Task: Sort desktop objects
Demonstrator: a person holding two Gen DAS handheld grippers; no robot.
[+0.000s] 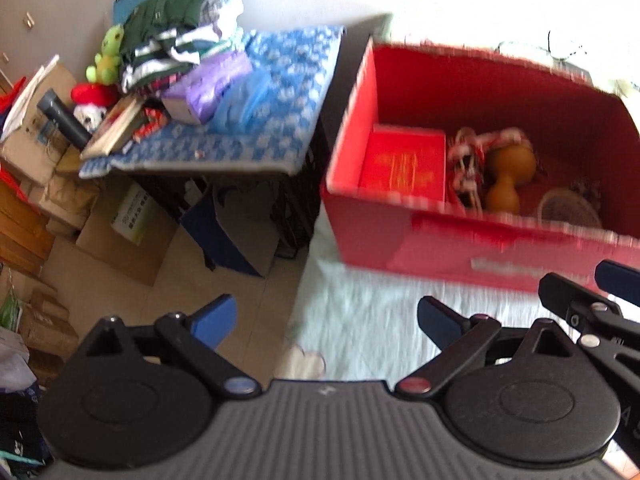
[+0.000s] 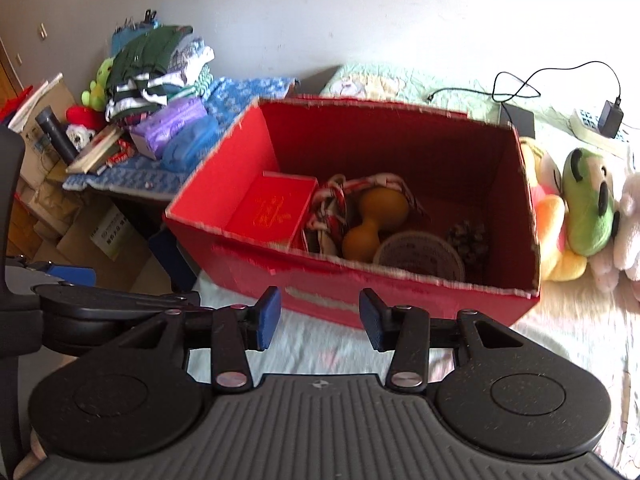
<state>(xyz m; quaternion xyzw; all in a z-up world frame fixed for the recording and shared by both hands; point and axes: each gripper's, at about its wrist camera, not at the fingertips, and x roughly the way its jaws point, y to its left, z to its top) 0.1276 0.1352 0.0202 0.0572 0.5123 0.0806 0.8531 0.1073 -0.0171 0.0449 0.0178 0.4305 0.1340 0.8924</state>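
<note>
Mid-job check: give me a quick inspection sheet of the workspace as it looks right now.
Surface: pale quilted bedspread, bare in front of the box.
Job's things: red box holds a red booklet, gourd, round lid, pine cone.
Clutter: plush toys right of the box.
Grippers: left gripper open, empty; right gripper open, empty.
Cables: black charger cable behind the box.
Surroundings: side table piled with clothes.

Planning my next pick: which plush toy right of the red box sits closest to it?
The yellow-orange plush toy, pressed against the red cardboard box; the green one and the white one lie farther right.
</note>
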